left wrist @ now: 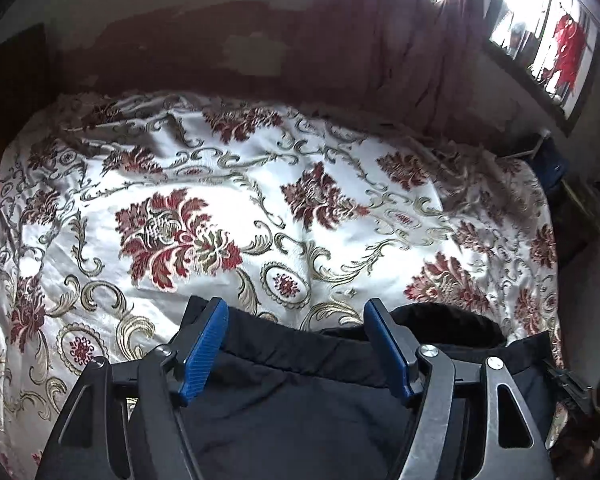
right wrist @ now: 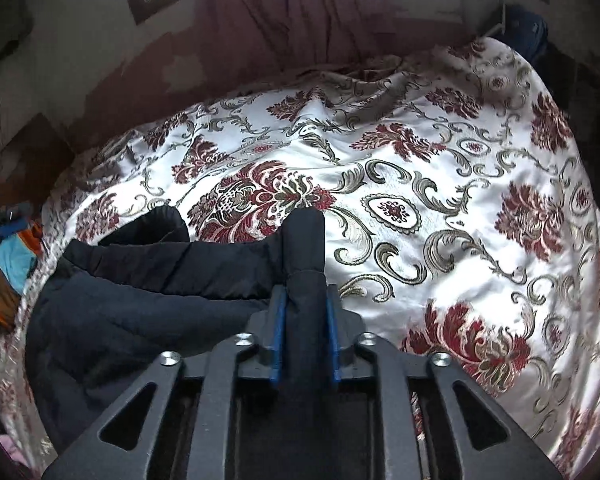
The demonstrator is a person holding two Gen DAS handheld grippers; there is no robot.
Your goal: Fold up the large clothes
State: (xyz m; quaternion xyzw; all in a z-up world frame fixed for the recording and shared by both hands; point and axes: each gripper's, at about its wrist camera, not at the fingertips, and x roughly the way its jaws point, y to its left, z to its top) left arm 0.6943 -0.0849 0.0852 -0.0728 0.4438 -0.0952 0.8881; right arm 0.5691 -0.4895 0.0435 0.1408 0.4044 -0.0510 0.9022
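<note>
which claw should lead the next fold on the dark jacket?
Right. The right claw is already shut on a bunched edge of the dark jacket; the left claw hangs open above it, gripping nothing.

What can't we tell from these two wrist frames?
- Garment type: left view, near part cut off by the frame edge and hidden behind the open left gripper.
- Which part the right gripper clamps: right view, fabric bunched between its fingers.
- Items beyond the bedspread edge, left side: small, blurred.
</note>
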